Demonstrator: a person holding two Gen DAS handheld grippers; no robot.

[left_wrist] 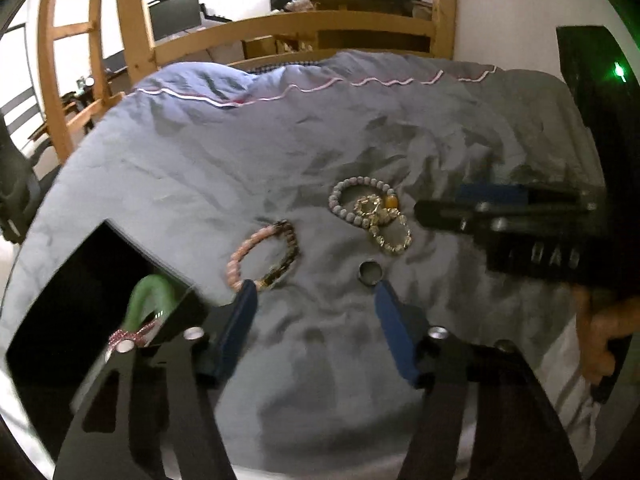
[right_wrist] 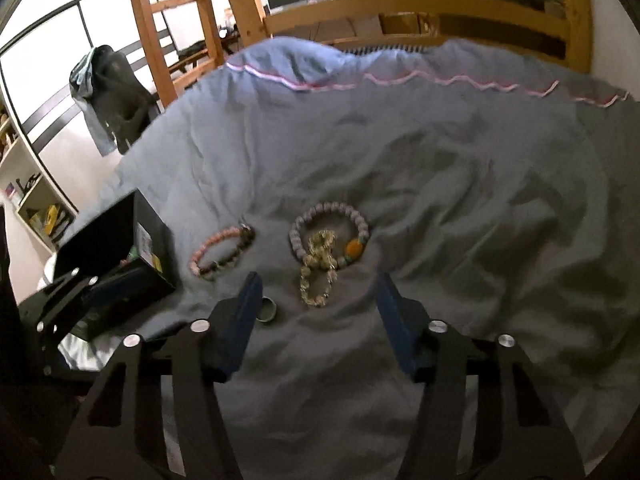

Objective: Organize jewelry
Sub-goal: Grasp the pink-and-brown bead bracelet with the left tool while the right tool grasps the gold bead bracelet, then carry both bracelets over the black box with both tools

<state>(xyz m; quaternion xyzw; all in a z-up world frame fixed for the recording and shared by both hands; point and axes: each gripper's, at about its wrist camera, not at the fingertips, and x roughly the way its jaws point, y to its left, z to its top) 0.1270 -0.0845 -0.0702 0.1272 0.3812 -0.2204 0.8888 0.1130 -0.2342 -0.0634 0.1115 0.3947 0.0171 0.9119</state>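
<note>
Jewelry lies on a blue-grey duvet [left_wrist: 200, 168]. A pink and brown bead bracelet [left_wrist: 262, 254] [right_wrist: 222, 252] lies left. A grey bead bracelet with an amber bead [left_wrist: 362, 200] [right_wrist: 330, 236] overlaps a clear crystal bracelet [left_wrist: 390, 232] [right_wrist: 318, 276]. A small metal ring [left_wrist: 370, 273] [right_wrist: 266, 310] lies nearest. A black box [left_wrist: 92, 292] [right_wrist: 116, 264] at the left holds a green bangle [left_wrist: 146, 300]. My left gripper [left_wrist: 316, 292] is open and empty just short of the ring. My right gripper [right_wrist: 318, 284] is open and empty over the crystal bracelet; it also shows in the left wrist view [left_wrist: 440, 210].
A wooden bed frame [left_wrist: 288, 28] [right_wrist: 420, 12] stands behind the duvet. A ladder [right_wrist: 172, 32] and a chair with clothes [right_wrist: 108, 96] are at the left. Shelves [right_wrist: 28, 196] line the far left wall. The duvet spreads wide to the right.
</note>
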